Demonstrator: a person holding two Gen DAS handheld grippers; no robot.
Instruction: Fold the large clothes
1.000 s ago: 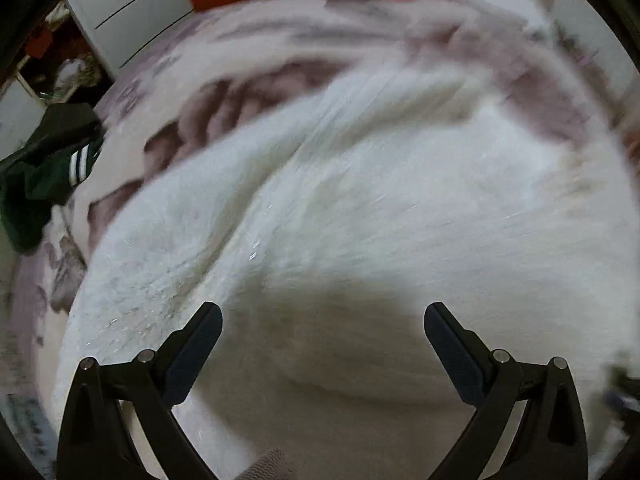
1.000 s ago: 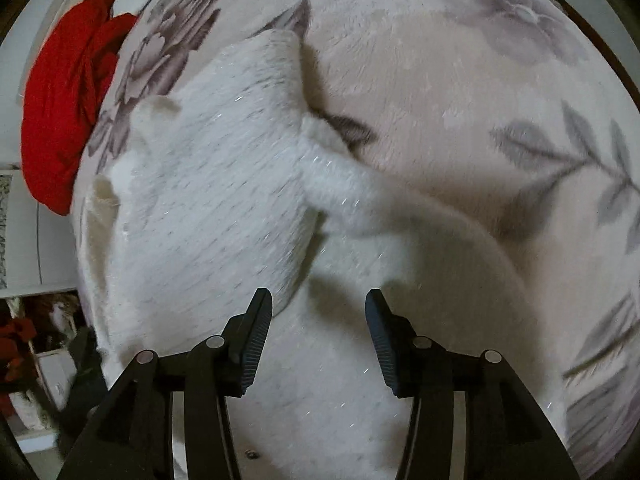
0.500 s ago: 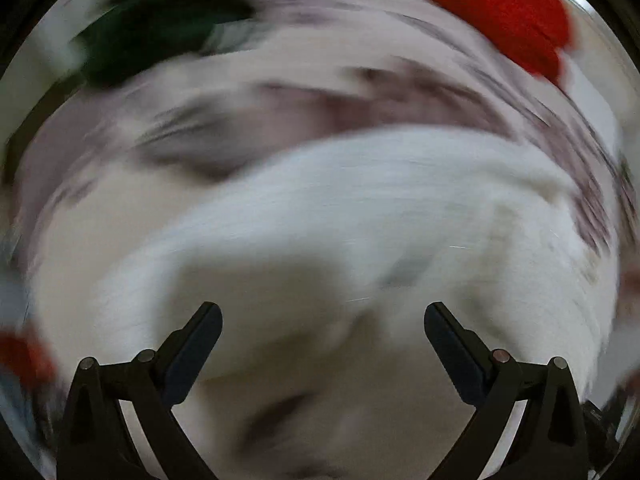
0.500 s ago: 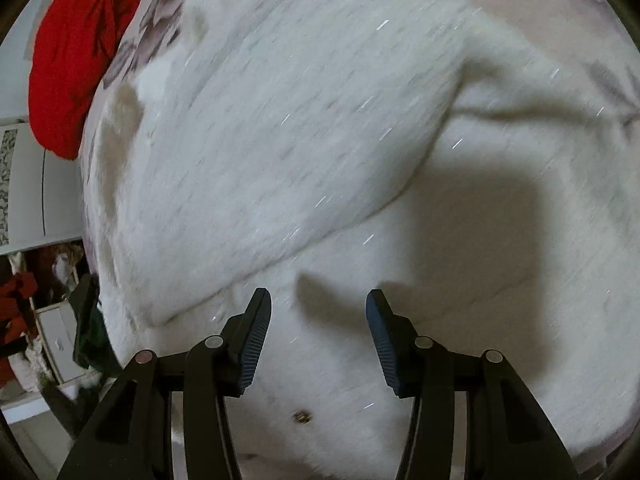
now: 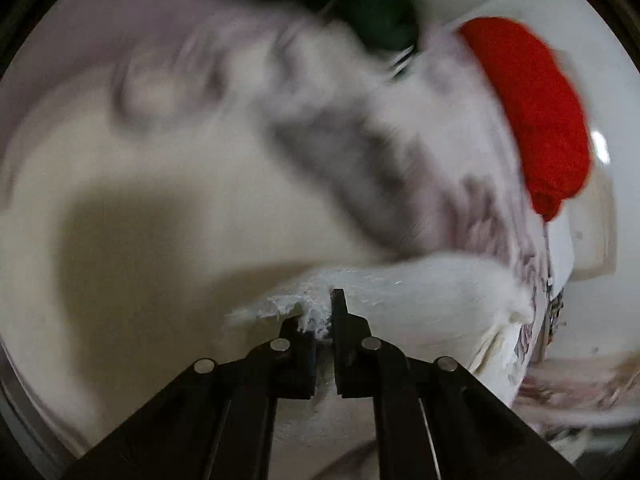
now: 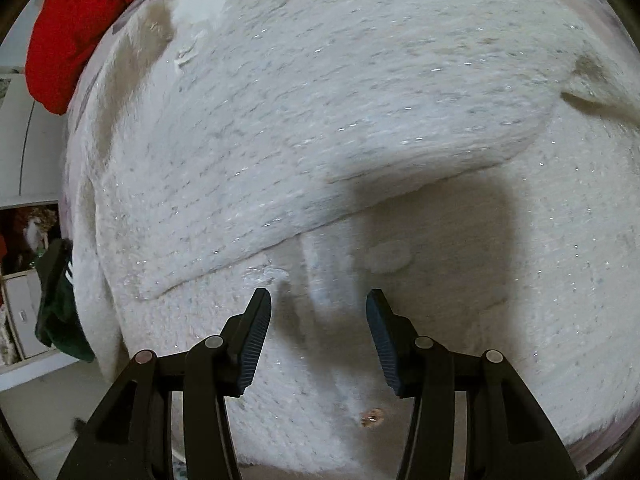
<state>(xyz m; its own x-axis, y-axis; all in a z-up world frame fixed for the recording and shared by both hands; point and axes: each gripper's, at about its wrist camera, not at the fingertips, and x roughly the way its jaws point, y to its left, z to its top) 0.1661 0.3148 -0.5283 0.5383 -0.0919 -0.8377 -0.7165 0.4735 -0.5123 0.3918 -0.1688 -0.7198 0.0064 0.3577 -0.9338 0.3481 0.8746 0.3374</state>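
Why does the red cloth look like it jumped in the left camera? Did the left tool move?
Yes. The left tool swung: the red cloth went from top middle to the right edge. Its jaws just closed on the white sweater.

The left gripper [image 5: 325, 320], wide open over the white sweater [image 6: 320, 120] a second ago, has just been closing and now pinches a fluffy edge of that sweater between its fingers. Its view has swung round: the red garment [image 5: 536, 112], earlier at the top, now sits at the right, and the dark green garment [image 5: 360, 8], earlier at the left, sits at the top. The right gripper [image 6: 319, 344] has moved from the sleeve and the floral bed cover onto the sweater's body, which now fills its view; a folded-over layer crosses just ahead of its fingers.
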